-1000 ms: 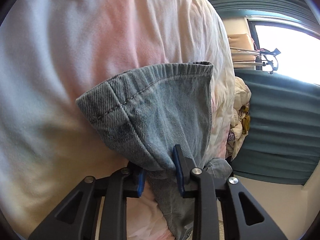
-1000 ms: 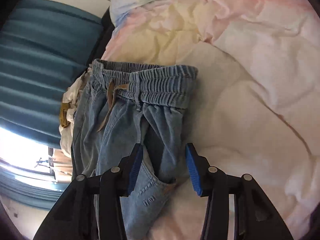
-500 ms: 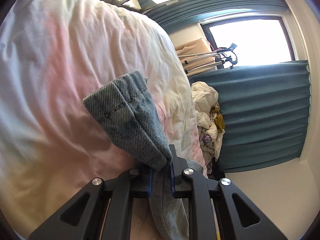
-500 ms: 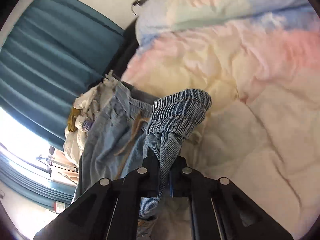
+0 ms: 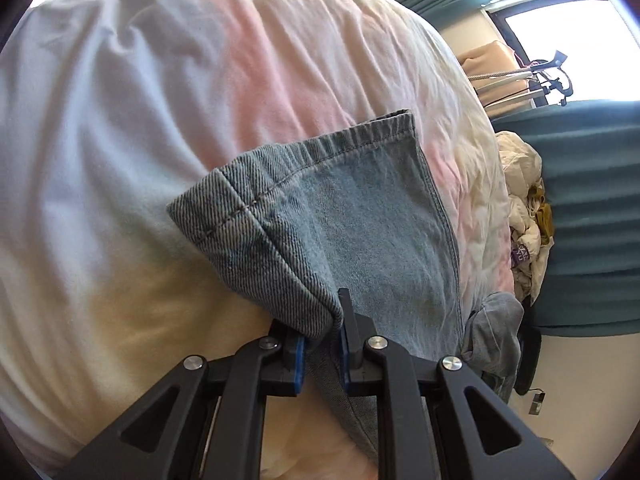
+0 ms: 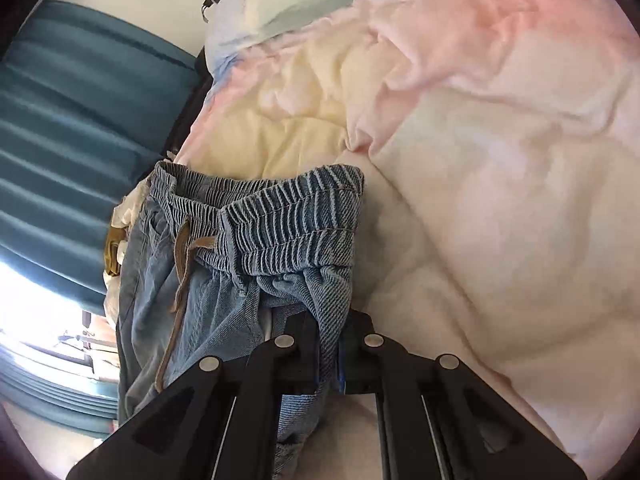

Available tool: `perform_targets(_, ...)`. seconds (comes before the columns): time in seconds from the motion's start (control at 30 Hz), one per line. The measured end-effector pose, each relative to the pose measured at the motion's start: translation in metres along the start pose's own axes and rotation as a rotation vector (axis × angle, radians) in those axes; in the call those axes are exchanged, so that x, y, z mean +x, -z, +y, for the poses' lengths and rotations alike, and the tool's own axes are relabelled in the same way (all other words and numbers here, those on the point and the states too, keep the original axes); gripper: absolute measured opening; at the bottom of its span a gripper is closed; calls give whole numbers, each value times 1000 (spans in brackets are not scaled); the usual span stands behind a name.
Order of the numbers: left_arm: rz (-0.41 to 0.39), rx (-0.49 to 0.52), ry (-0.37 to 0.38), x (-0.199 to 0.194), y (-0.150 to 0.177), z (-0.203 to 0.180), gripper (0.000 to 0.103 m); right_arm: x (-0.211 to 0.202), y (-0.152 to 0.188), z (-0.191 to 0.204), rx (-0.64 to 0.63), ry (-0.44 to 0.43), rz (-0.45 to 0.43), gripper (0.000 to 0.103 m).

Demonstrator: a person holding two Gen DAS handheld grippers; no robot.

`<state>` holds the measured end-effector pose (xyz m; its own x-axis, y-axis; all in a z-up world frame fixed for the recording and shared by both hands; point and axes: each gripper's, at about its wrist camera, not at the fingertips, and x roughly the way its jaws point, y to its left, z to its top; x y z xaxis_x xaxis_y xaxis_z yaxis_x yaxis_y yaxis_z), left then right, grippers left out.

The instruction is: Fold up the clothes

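Light blue denim trousers lie on a pastel bed cover. In the left wrist view my left gripper (image 5: 322, 344) is shut on the hemmed leg end of the jeans (image 5: 360, 232), which fans out over the cover. In the right wrist view my right gripper (image 6: 330, 356) is shut on the jeans (image 6: 280, 232) just below the elastic waistband, whose brown drawstring (image 6: 180, 264) hangs down the front. The rest of the trousers trails to the lower left.
The pink, yellow and white bed cover (image 6: 480, 160) fills most of both views. A pile of pale clothes (image 5: 524, 208) lies at the bed's edge by teal curtains (image 5: 592, 216). A bright window and a metal stand (image 5: 540, 76) are beyond.
Both grippers closed on the jeans: the right one on the waistband side, the left one on the leg hem. The cloth was lifted and now lies spread lower on the cover.
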<state>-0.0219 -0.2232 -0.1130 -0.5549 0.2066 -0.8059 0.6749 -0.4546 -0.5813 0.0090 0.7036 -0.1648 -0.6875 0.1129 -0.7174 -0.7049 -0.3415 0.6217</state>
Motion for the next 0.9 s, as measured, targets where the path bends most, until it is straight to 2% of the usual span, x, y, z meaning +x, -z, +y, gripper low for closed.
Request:
perform_targets(0.13,-21,103,-69,-4,5,-12,16,-9,-3,16,-73,6,16,9)
perform_targets(0.23,-69,200,-103,-13,15,-27,22,-21,-2,20,-105,18,34,10)
perform_targets(0.3,-135,260,-112,-26,24,-36,29,-32,2,26,-154,50,29,13)
perform_targets(0.33,-168,300,-116,-32,31,-42,31,-39,5,30,-187,72,8,15)
perform_targets(0.4,-214,365,-103,-42,42,-51,43,-57,13,38,-252,111,-59,16)
perform_targets(0.53,-292,476,-86,-55,64,-69,45,-90,32,63,-361,122,-156,17)
perform_targets(0.6,-322,527,-103,-55,75,-78,45,-103,42,81,-421,110,-181,17)
perform_targets(0.73,-360,616,-114,-55,90,-91,45,-124,69,125,-527,33,-179,17)
perform_targets(0.8,-379,659,-118,-55,98,-97,45,-132,91,151,-583,-11,-171,17)
perform_targets(0.9,-410,694,-86,-60,106,-102,45,-140,133,191,-669,-78,-138,17)
